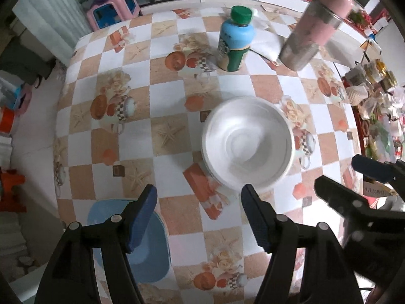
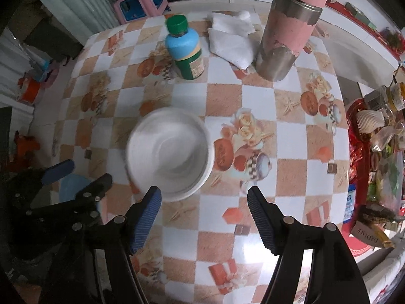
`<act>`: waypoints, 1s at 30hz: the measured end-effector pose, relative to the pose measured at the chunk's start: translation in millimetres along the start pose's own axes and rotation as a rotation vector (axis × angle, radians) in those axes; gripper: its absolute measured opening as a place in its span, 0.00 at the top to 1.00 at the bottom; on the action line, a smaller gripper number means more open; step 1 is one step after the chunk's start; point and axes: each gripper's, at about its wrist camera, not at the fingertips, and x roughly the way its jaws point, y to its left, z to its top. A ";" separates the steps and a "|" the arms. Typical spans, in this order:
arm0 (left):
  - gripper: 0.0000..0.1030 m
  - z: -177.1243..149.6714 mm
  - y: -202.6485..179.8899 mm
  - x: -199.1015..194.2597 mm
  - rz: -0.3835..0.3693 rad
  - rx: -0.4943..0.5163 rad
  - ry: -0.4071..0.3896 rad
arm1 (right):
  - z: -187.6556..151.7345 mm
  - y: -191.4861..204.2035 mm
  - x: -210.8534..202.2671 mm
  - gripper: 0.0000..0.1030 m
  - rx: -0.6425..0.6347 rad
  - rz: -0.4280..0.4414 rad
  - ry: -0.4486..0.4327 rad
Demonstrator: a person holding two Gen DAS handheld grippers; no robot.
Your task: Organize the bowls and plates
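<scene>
A white bowl (image 1: 246, 144) sits upright on the checkered table, seemingly stacked on another white dish; it also shows in the right wrist view (image 2: 169, 152). A light blue plate (image 1: 149, 243) lies at the table's near left edge, partly under my left gripper (image 1: 197, 217), which is open and empty just short of the bowl. The plate shows as a blue patch (image 2: 73, 185) in the right wrist view. My right gripper (image 2: 203, 217) is open and empty, near the bowl's right front. It also appears in the left wrist view (image 1: 339, 174).
A green-capped bottle (image 1: 235, 40) and a tall pink and steel flask (image 1: 314, 25) stand at the table's far side, with a white cloth (image 2: 233, 43) between them. Cluttered jars and bags (image 2: 379, 126) lie to the right. A pink stool (image 1: 111, 7) stands beyond the table.
</scene>
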 end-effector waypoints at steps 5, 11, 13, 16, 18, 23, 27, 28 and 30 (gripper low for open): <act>0.30 -18.5 0.9 -10.7 -0.016 -0.012 -0.002 | -21.2 7.2 -10.8 0.30 -0.009 -0.009 0.011; 0.30 -37.5 0.3 -24.6 -0.026 -0.007 -0.020 | -45.8 7.4 -21.6 0.30 0.005 -0.009 0.013; 0.29 -42.6 -0.3 -27.9 -0.030 -0.002 -0.024 | -52.7 7.2 -23.2 0.30 0.006 -0.009 0.014; 0.27 -52.4 0.4 -32.9 -0.044 -0.008 -0.024 | -64.5 6.2 -23.9 0.30 0.011 -0.011 0.026; 0.26 -59.9 0.2 -35.5 -0.051 -0.012 -0.020 | -72.8 5.5 -24.9 0.30 0.020 -0.011 0.033; 0.26 -73.3 -2.1 -39.4 -0.066 -0.001 -0.007 | -88.0 9.9 -30.7 0.30 0.021 -0.010 0.041; 0.26 -77.8 2.2 -41.4 -0.058 -0.007 -0.010 | -93.7 19.7 -31.1 0.30 -0.014 -0.020 0.047; 0.26 -78.5 4.6 -41.6 -0.059 -0.014 -0.011 | -94.6 21.3 -30.0 0.30 -0.019 -0.023 0.052; 0.26 -79.6 8.6 -41.6 -0.052 -0.023 -0.009 | -95.8 24.2 -28.5 0.30 -0.029 -0.027 0.058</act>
